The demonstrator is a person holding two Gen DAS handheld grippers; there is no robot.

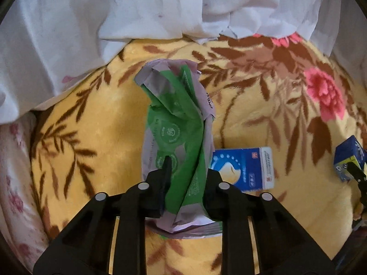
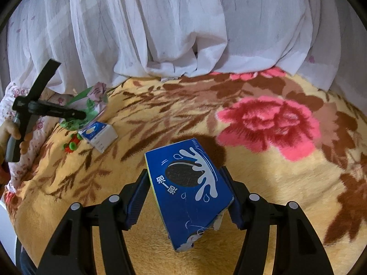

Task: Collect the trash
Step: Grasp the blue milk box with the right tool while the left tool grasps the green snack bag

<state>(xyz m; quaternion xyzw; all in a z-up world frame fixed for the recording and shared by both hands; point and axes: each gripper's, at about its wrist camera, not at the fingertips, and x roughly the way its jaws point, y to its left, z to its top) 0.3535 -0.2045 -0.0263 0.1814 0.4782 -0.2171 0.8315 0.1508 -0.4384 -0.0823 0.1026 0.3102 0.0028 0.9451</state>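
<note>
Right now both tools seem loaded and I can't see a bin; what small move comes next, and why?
Probably lift both straight up off the yellow floral blanket. The left gripper has its jaws closed on the crumpled green wipes packet, the right gripper on the blue cookie box. A small blue-and-white carton remains.

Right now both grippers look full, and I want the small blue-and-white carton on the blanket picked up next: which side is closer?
Left. Its gripper, clamping the green wipes pack, sits right beside the small carton; the right gripper holds the blue cookie box farther off.
</note>
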